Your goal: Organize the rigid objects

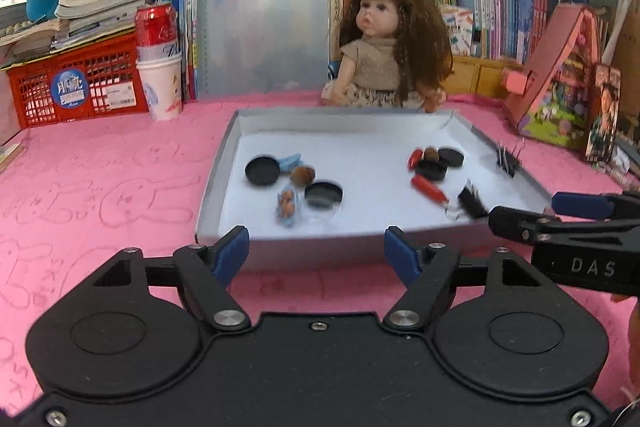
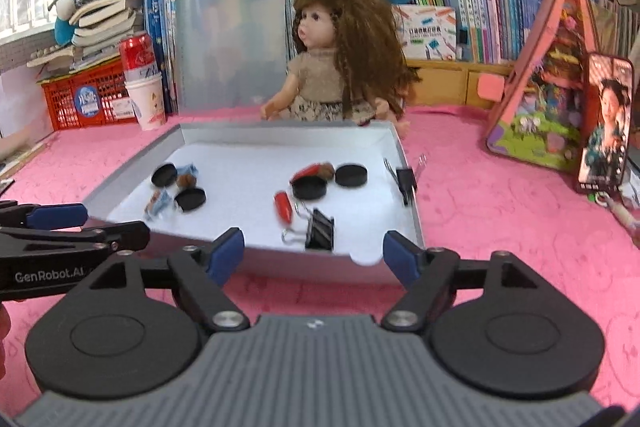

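Both tongs hang just short of the tray's near wall, side by side. The left gripper (image 1: 317, 247) stands spread wide with nothing between its blue pads, and the right gripper (image 2: 314, 249) is spread the same, equally bare.

Straight ahead of them lies the shallow grey tray (image 2: 132, 163), and the small hard things sit loose on its white floor. Nearest the right tongs is a black binder clip (image 2: 320, 233) by the near wall, a red piece (image 2: 284, 207) just beyond it. Another binder clip (image 2: 406, 181) rides the right-hand rim. Black round lids (image 1: 262, 170) lie scattered in two loose clumps, mixed with nuts and wrapped sweets (image 1: 286, 207).

Everything I can see is inside the tray or on its rim, but unsorted within it; whether gathering or grouping is meant, I cannot tell.

The tray walls are low, so reaching over looks easy. Open pink cloth (image 1: 100, 187) lies to either side; the doll (image 1: 390, 43) crowds the far wall.
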A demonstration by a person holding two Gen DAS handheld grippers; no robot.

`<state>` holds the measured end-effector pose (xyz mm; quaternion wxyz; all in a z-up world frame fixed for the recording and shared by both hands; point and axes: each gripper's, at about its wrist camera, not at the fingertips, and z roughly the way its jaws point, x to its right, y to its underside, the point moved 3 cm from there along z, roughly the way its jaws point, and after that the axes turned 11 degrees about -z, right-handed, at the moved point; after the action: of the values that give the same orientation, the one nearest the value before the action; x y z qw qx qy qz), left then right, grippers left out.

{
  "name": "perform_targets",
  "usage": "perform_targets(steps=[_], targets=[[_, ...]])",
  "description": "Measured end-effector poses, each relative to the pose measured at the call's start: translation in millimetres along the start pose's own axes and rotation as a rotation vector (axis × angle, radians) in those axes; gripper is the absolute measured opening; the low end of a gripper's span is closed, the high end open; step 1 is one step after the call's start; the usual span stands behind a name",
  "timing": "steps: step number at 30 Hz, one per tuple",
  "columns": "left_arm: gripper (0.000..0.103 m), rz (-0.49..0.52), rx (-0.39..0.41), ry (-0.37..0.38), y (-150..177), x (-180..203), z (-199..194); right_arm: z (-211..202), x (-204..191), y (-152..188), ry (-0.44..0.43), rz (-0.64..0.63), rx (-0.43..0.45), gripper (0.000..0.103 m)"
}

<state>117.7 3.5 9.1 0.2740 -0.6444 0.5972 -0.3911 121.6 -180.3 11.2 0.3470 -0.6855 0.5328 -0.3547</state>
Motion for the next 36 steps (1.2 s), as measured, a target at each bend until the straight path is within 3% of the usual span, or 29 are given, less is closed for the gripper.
perform_targets(steps=[8, 18, 24, 36], targets=[[0.074, 0.001, -0.058, -0.030, 20.3, -2.0, 13.1, 7.6, -4.6, 18.7, 0.006, -0.030, -0.067, 0.089], [0.080, -0.019, -0.081, -0.046, 15.1, -4.0, 24.7, 21.3, 1.6, 22.3, 0.030, 0.006, -0.139, 0.094], [0.088, -0.030, -0.088, -0.047, 15.0, -5.7, 26.0, 24.9, -1.6, 22.6, 0.018, -0.012, -0.160, 0.103], [0.098, -0.039, -0.100, -0.064, 15.3, -7.1, 29.5, 27.1, -3.8, 22.9, 0.023, -0.026, -0.171, 0.103]])
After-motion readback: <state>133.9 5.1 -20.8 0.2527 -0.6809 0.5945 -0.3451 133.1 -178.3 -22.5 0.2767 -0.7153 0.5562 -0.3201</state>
